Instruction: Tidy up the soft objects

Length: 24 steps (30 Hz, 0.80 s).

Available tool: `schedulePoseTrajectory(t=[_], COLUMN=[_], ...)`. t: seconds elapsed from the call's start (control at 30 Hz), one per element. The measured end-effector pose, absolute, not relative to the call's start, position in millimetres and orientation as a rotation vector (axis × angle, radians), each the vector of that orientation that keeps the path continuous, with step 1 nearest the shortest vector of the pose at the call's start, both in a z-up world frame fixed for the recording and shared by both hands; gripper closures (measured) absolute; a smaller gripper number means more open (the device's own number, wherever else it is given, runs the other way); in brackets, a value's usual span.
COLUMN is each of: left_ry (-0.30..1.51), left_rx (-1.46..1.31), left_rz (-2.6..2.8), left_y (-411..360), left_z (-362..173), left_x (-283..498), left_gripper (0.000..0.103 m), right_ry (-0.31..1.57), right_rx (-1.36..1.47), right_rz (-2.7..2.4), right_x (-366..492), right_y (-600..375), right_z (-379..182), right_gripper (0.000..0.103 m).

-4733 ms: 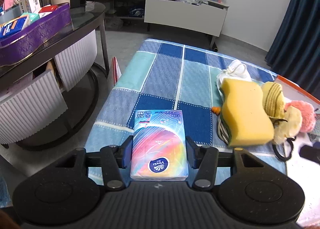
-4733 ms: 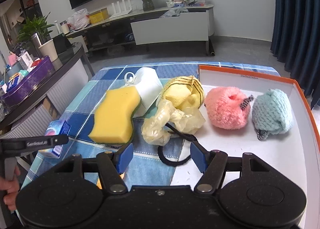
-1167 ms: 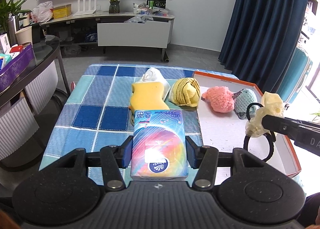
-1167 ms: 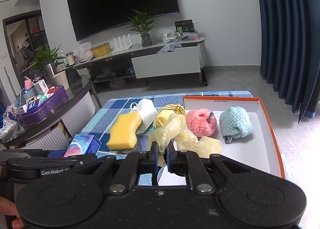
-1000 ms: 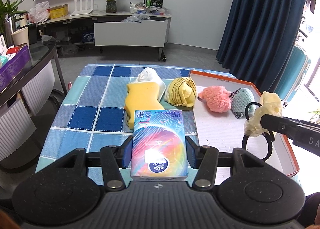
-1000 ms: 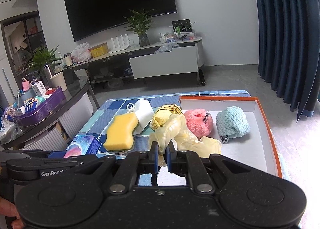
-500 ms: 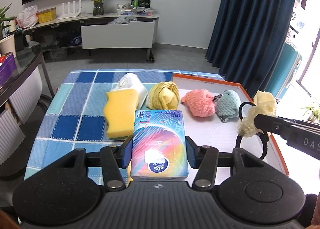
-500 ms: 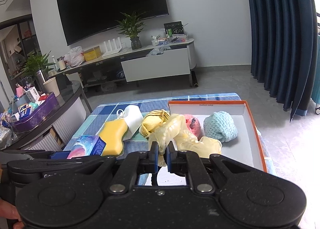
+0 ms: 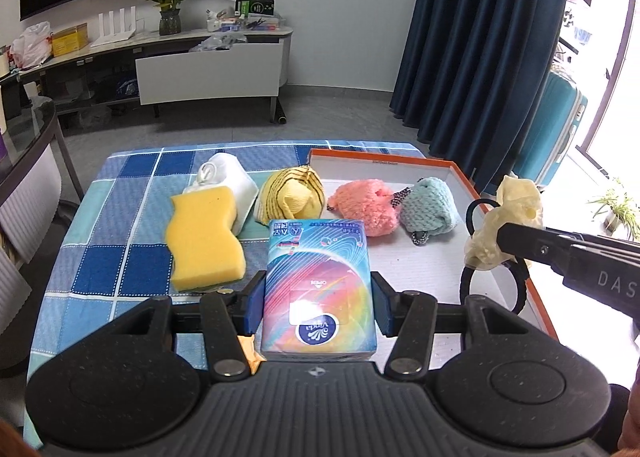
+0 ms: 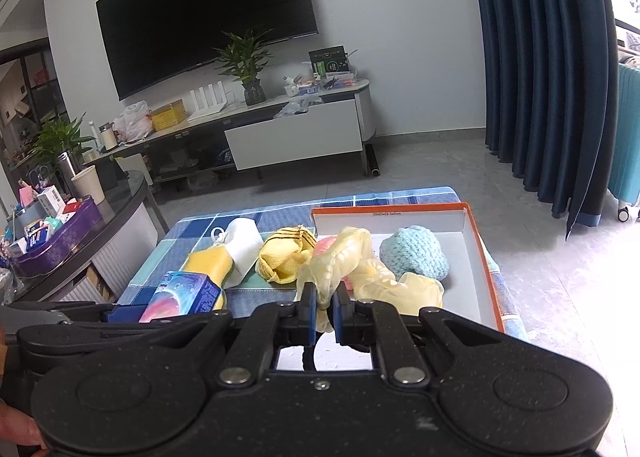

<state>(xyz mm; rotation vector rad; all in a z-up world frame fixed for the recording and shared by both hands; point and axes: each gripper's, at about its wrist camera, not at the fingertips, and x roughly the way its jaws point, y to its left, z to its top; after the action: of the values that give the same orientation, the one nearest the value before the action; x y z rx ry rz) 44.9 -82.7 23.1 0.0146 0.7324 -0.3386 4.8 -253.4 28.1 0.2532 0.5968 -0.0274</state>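
My left gripper (image 9: 318, 305) is shut on a rainbow tissue pack (image 9: 318, 285), held above the checked tablecloth's near edge. My right gripper (image 10: 323, 309) is shut on a pale yellow hair tie (image 10: 348, 257); its black elastic loop (image 9: 492, 289) hangs over the orange-rimmed white tray (image 9: 440, 165). In the tray lie a pink plush (image 9: 366, 205) and a light-blue knitted piece (image 9: 430, 207). Left of the tray, on the cloth, sit a yellow striped cloth (image 9: 290, 197), a yellow sponge (image 9: 204, 241) and a white item (image 9: 228, 177).
A glass side table with a purple basket (image 10: 52, 245) stands at the left. Behind the table are a TV cabinet (image 10: 296, 133) and a dark blue curtain (image 9: 480, 57). A teal suitcase (image 9: 556, 129) stands at the right. A hand (image 10: 16, 429) shows at the lower left.
Both grippers have drifted right with their loads, so the table's contents slid left in the views. The tissue pack is now nearer the tray. Neither grip has changed.
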Motion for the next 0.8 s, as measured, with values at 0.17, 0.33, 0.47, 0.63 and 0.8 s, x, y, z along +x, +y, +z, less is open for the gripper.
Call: schedulePoseTrajectory(t=[0.17,0.33,0.47,0.63,0.8], left_ry=[0.738,0.746,0.751,0.757,0.767], left_rx=[0.021,0.03,0.037,0.039,0.048], left_rz=[-0.356,-0.378,-0.394,-0.41,-0.424], left_y=[-92,-101,-109,-119,-128], left_z=[22,19,18,16,15], left_x=[47,50,52,55,59], left_gripper=[0.05,0.05,0.05,0.05,0.05], right_ry=[0.597,0.598,0.598,0.592,0.588], right_rx=[0.262,0.274,0.284,0.294,0.299], right_rz=[-0.045,-0.069,-0.086,-0.104,-0.118], right_x=[4,1,-1,-3,1], right_y=[-259,-268,-277,-288,-297], right_z=[26,24,22,23,23], right_gripper=[0.092,0.092,0.092,0.092,0.092])
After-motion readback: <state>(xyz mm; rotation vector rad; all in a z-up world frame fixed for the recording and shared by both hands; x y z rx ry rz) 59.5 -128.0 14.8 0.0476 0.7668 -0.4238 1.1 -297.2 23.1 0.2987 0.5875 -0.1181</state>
